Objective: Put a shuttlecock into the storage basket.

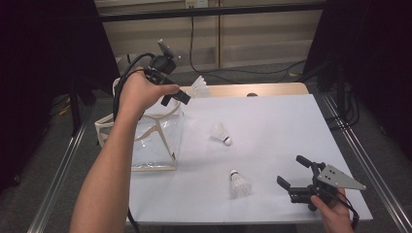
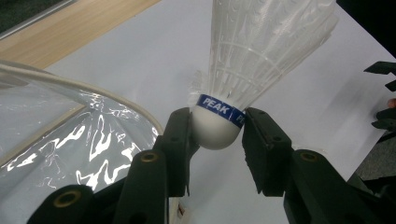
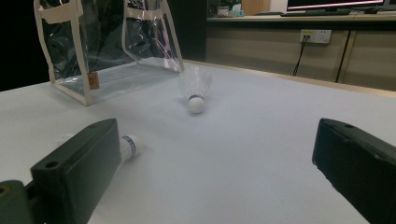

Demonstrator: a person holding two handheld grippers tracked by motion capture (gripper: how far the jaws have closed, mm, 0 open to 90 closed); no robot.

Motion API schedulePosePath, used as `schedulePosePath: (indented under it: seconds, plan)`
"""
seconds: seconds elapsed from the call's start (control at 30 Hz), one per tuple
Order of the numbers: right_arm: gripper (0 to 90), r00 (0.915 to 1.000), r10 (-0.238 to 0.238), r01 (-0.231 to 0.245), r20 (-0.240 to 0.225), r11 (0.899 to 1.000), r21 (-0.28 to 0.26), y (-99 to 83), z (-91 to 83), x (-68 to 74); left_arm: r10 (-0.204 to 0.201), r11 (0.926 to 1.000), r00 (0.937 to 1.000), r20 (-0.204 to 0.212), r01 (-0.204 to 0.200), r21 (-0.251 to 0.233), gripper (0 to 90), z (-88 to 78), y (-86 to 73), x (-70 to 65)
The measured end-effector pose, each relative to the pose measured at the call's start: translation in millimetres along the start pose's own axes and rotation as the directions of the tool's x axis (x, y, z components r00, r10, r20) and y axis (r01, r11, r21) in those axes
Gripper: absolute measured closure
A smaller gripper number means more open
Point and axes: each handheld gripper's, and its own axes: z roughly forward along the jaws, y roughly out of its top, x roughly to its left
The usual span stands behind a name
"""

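White feathers fan out from the shuttlecock (image 2: 243, 70) clamped in the left gripper (image 2: 217, 135): its two black jaws press on either side of the rounded, smooth white cork, just under a blue band printed PEAK. The top of the feather skirt is cut off by the edge of the left gripper view. In the high view this gripper (image 1: 180, 94) is held up above the far left of the table, just beside the open mouth of the clear plastic bag (image 1: 155, 141), with the feathers pointing away from the hand.

The bag is glossy, creased film with cream fabric edging and handles; glare on the film hides whatever lies inside it. It stands on the left part of a matte white table top (image 1: 272, 116) with a pale wooden strip along its far edge.

Two more shuttlecocks lie on their sides on the white surface, one near the middle (image 1: 221, 133) and one nearer the front (image 1: 238, 183). In the right gripper view the nearer one (image 3: 128, 147) is half hidden behind a jaw.

The right gripper (image 1: 293, 172) rests low at the front right corner, jaws spread wide with nothing between them, a grey three-cornered plate on top.
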Motion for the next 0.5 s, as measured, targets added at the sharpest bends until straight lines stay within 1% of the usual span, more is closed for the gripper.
schedulePosePath:
  seconds: [0.07, 0.3, 0.37, 0.5]
  plan:
    - [0.6, 1.0, 0.0, 0.0, -0.001, 1.0, 0.0, 0.0, 0.0, 0.0, 0.002, 1.0, 1.0, -0.005, -0.002, -0.001, 62.9, -0.6, 0.2, 0.6]
    - [0.7, 1.0, -0.001, 0.001, -0.002, 1.0, -0.003, 0.1, 0.0, -0.2, -0.016, 0.9998, 0.9998, -0.011, 0.016, -0.008, 62.9, -2.2, -0.2, 3.6]
    - [0.6, 1.0, -0.001, 0.001, -0.001, 1.0, -0.002, 0.1, 0.0, -0.2, -0.014, 0.9999, 0.9998, -0.011, 0.014, -0.006, 62.9, -2.7, -0.3, 4.5]
    - [0.6, 1.0, -0.003, 0.003, -0.001, 1.0, -0.003, 0.1, 0.0, -0.3, -0.022, 0.9997, 0.9995, -0.021, 0.022, -0.01, 62.9, -4.5, -0.6, 5.7]
